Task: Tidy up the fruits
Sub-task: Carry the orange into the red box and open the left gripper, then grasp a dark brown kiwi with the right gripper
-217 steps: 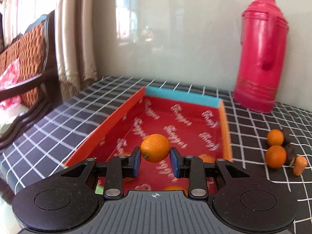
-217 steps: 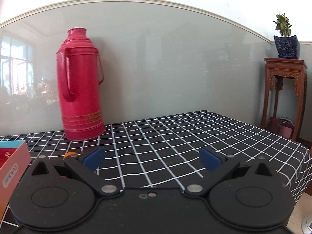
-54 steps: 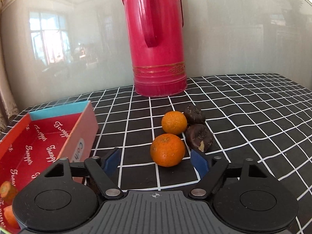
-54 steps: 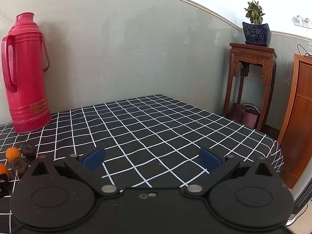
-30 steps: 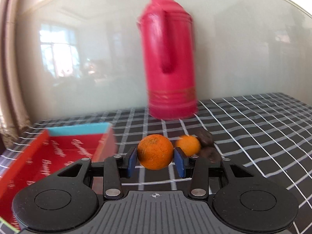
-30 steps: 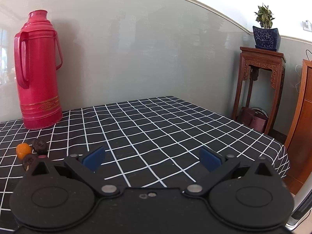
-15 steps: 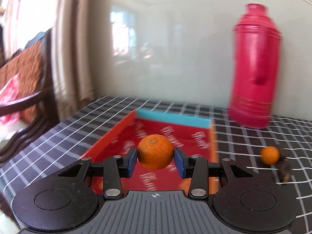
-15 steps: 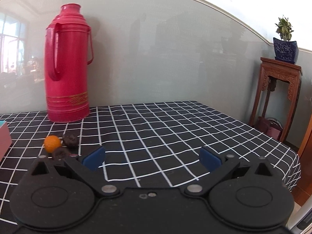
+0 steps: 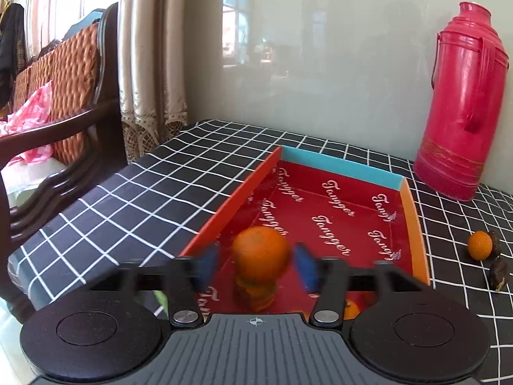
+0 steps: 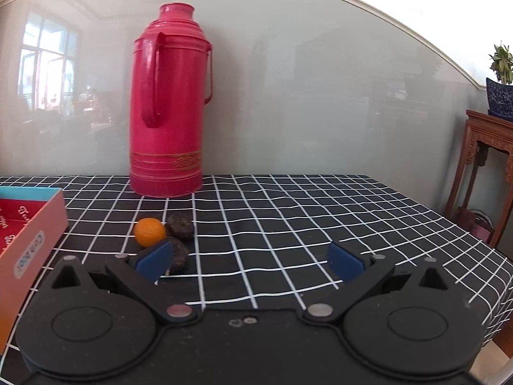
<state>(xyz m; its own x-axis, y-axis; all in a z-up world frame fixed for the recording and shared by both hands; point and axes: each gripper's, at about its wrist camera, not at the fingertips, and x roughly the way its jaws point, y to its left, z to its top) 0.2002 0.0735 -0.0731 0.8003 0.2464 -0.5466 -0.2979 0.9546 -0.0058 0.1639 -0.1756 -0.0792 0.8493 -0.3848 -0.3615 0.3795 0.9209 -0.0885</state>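
Note:
My left gripper [image 9: 258, 264] hangs over the near end of the red box [image 9: 336, 221]. Its blue pads [image 9: 306, 268] are blurred and stand apart from the orange [image 9: 260, 252], which is loose between them above other fruit [image 9: 256, 292] in the box. A small orange [image 9: 479, 245] and two dark brown fruits [image 9: 498, 274] lie on the cloth right of the box. They also show in the right wrist view: the orange [image 10: 149, 231] and the dark fruits [image 10: 180, 223]. My right gripper [image 10: 250, 260] is open and empty, its left pad beside the nearer dark fruit [image 10: 178, 255].
A tall red thermos [image 10: 170, 102] stands at the wall behind the loose fruits. The black checked tablecloth [image 10: 288, 218] covers the table. A wooden chair [image 9: 64, 96] stands past the left edge. A carved side table [image 10: 487, 166] stands at the far right.
My left gripper carried the orange from the cloth to above the box and has just opened off it. My right gripper has turned left towards the loose fruits.

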